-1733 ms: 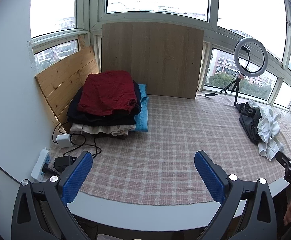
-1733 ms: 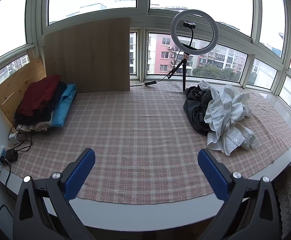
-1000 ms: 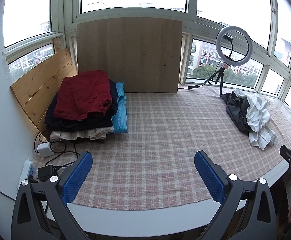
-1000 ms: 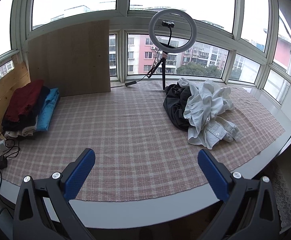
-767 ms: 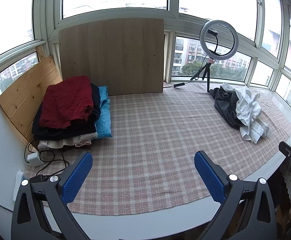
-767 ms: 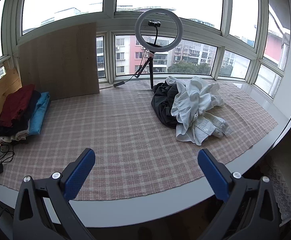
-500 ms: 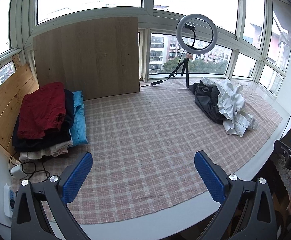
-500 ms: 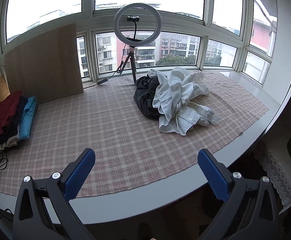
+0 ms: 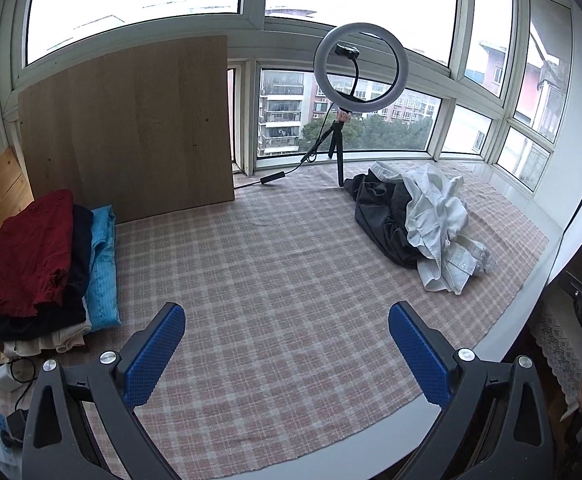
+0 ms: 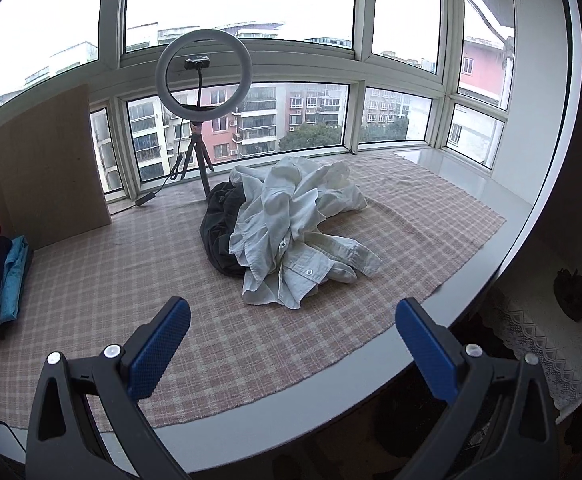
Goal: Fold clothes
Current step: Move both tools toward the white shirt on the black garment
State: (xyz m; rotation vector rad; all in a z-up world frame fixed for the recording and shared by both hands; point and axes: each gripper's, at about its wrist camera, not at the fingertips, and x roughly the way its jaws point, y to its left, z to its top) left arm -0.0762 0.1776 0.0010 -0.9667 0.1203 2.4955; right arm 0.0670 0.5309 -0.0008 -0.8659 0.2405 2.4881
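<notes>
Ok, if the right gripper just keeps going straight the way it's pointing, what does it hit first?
Probably the crumpled white shirt. The open right gripper is aimed at it across bare checked cloth, with nothing between. The dark garment lies behind; depth is uncertain.

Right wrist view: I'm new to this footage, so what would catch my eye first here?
The crumpled white shirt heaped over a dark garment in the middle of the plaid cloth. Behind it a ring light on a tripod stands at the window. A folded stack lies far left; both grippers hang open, empty.
</notes>
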